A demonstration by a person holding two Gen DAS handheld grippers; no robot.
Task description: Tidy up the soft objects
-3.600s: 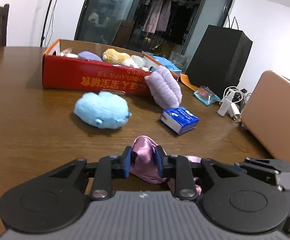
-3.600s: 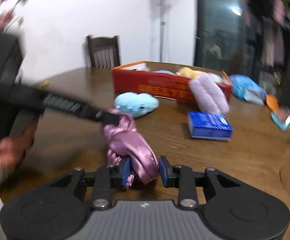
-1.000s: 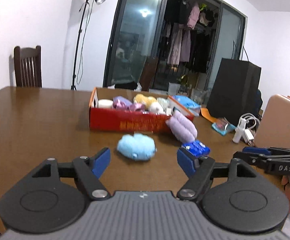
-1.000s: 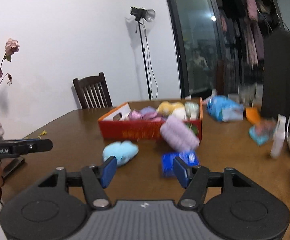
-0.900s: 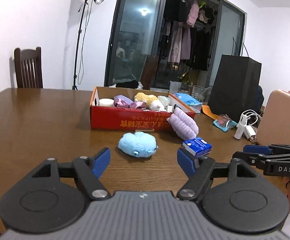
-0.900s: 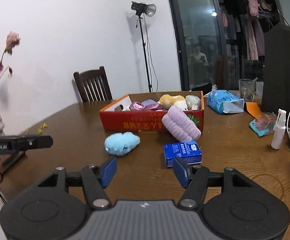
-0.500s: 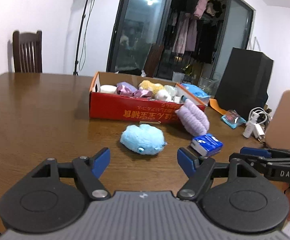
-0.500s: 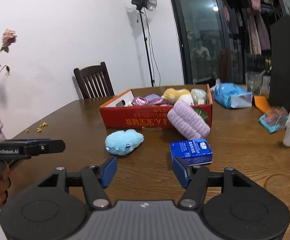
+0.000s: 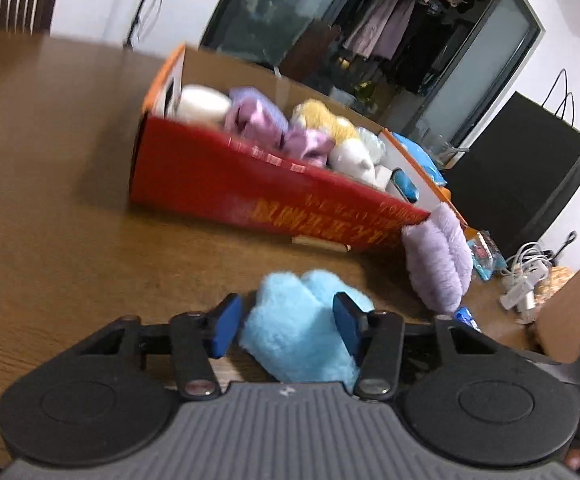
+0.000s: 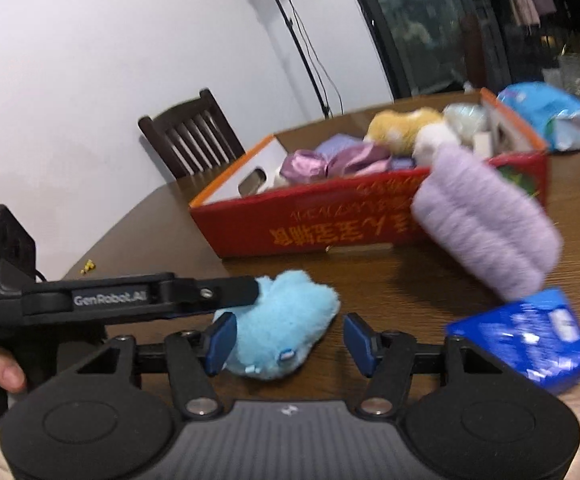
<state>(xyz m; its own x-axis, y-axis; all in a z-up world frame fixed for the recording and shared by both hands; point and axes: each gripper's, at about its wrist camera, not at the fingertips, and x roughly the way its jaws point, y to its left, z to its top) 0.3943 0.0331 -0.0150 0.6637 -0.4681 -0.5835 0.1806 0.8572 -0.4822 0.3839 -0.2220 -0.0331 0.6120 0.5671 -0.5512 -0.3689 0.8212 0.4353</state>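
Both grippers at the blue plush toy (image 9: pixel 298 328) lying on the wooden table (image 9: pixel 49 240), just in front of the red box (image 9: pixel 257 196). Left gripper (image 9: pixel 285 322) jaws have just been closing, toy between them; right pad looks against the fur, left pad shows a thin gap, so not clearly pinching yet. Right gripper (image 10: pixel 287 338) jaws also just been closing, still spread; toy sits by the left pad, right pad clear of it with bare table in between. In the right wrist view, the left gripper's finger (image 10: pixel 225 294) lies over the toy's top. Purple fuzzy roll (image 10: pixel 486 228) leans on the box's front corner. Blue packet (image 10: pixel 526 344) beside it on the table. Box holds purple, yellow and white soft things.
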